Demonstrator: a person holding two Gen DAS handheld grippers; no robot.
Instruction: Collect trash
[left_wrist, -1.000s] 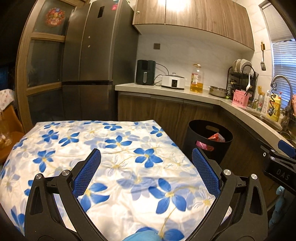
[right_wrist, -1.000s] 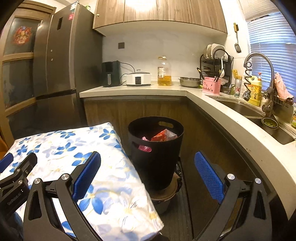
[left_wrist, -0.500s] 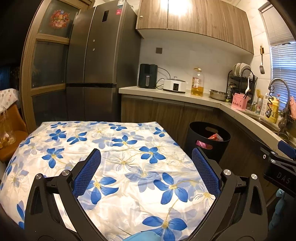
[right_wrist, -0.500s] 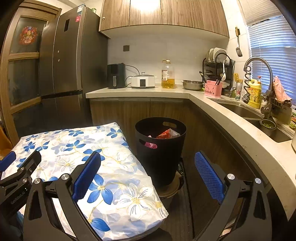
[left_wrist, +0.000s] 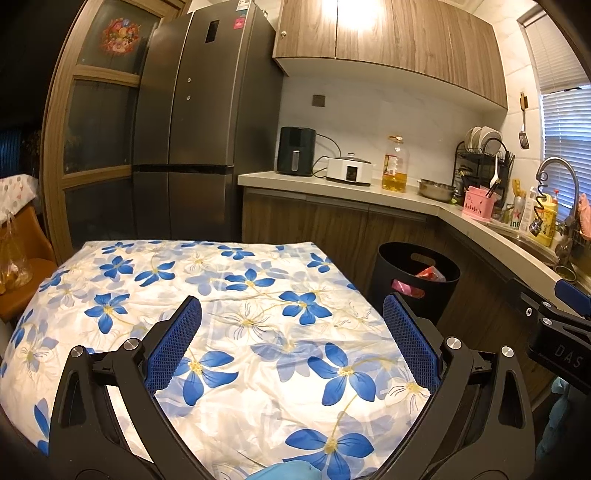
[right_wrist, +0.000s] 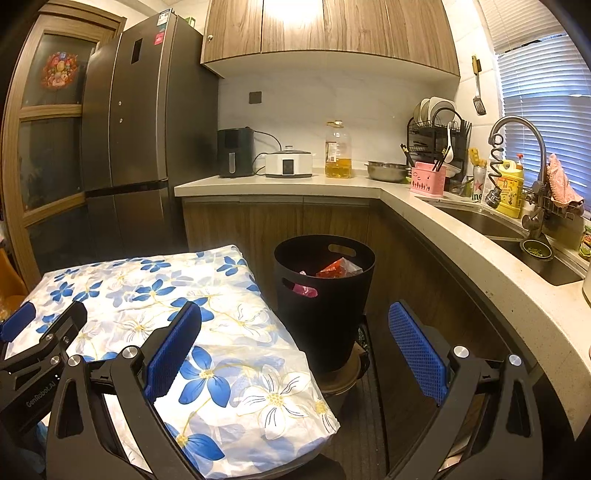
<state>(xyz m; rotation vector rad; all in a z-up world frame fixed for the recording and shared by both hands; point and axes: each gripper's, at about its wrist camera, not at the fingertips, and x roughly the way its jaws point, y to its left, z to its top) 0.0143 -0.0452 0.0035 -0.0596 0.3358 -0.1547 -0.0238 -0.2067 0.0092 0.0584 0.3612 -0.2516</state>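
Beside the right edge of the bench (left_wrist: 110, 302), which is draped in a blue-flowered cloth (right_wrist: 236, 354), stands the black bin (right_wrist: 325, 295) on the floor, with red and pink wrappers (right_wrist: 338, 267) already inside it. I see no loose trash on the cloth in either view, so I judge the collecting is done or nearly so. My left gripper (left_wrist: 291, 341) hangs over the near half of the bench, jaws spread wide with nothing between them. My right gripper (right_wrist: 293, 349) is equally wide apart and empty, hanging past the bench's right edge with the bin straight ahead.

The risks from here are small but real. If I swing the right gripper forward carelessly, a finger could knock the bin rim and tip it, spilling what is gathered. The cloth hangs loose at the near right corner of the bench; a low pass could snag it and drag it off. My two grippers are also near each other, so a crossing move could make them collide.

My right wrist view shows the whole bin, the round base it rests on, the floor and the sink (right_wrist: 517, 236). My left wrist view shows the bench's full top and left edge, and an orange chair (left_wrist: 22, 254) with a plastic bag on it, which the right view mostly misses.
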